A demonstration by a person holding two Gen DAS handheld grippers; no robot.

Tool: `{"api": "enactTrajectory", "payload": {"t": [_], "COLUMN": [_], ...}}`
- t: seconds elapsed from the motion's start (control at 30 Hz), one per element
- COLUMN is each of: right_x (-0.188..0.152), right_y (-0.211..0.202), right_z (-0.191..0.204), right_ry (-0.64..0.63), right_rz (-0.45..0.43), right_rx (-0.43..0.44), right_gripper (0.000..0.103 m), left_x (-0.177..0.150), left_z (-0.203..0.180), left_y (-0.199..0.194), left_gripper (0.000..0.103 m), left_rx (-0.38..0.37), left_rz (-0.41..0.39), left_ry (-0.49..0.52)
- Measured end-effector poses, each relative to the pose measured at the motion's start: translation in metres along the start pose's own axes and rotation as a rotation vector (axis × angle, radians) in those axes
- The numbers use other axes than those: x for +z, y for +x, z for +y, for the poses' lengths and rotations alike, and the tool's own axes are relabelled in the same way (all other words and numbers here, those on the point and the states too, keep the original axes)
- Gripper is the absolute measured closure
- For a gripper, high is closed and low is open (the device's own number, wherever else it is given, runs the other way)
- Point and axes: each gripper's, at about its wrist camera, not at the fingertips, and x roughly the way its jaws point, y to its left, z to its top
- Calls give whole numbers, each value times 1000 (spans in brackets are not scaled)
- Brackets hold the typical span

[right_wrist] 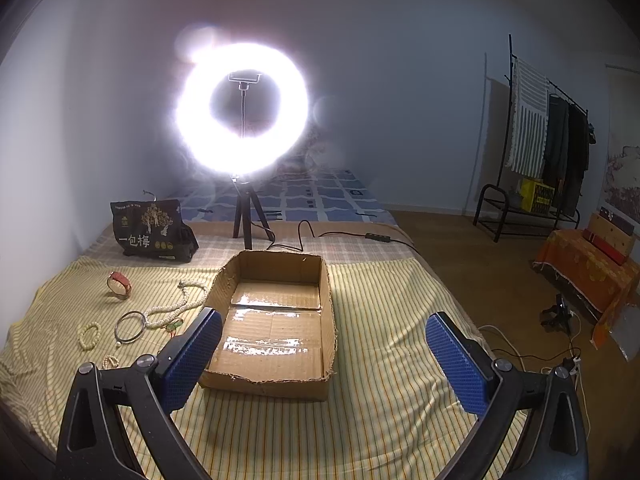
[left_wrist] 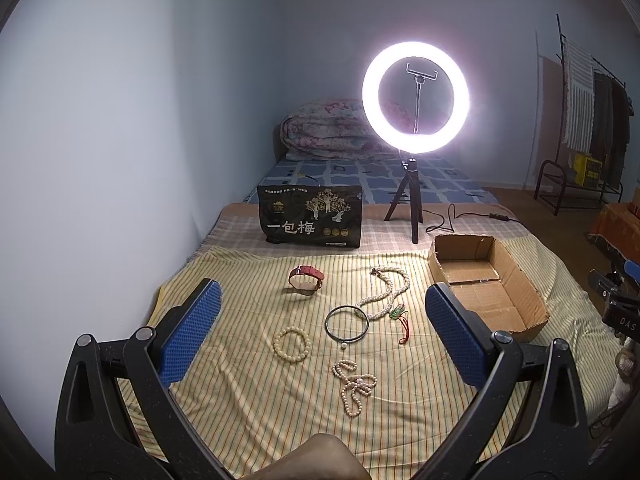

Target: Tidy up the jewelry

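Observation:
Jewelry lies on a striped yellow cloth (left_wrist: 248,400). A red watch (left_wrist: 306,277) is farthest, a long pearl necklace (left_wrist: 390,292) to its right, a metal bangle (left_wrist: 346,323) in the middle, a green pendant on red cord (left_wrist: 400,316), a cream bead bracelet (left_wrist: 291,345) and a coiled pearl strand (left_wrist: 354,386) nearest. An empty cardboard box (left_wrist: 486,284) (right_wrist: 276,320) stands to the right. My left gripper (left_wrist: 322,302) hangs open above the jewelry, holding nothing. My right gripper (right_wrist: 324,328) is open over the box's near end, also holding nothing.
A lit ring light on a tripod (left_wrist: 415,98) stands behind the box with its cable (left_wrist: 452,220) trailing right. A black snack bag (left_wrist: 310,216) leans behind the watch. A folded quilt (left_wrist: 328,130) lies at the bed's far end. A clothes rack (right_wrist: 540,140) stands on the floor.

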Motion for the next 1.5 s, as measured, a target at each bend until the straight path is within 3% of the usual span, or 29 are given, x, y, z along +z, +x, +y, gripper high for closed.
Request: {"api": "enactTrajectory", "payload": {"t": [1.5], "right_x": [-1], "right_y": [-3], "right_z": [1], "right_ry": [0], "right_rz": [-6], "right_rx": [5], "right_gripper": [0], "left_x": [-2], "left_z": [6], "left_y": [-5], "left_gripper": [0], "left_rx": [1], "left_rz": [-13], "left_ry": [-13]}}
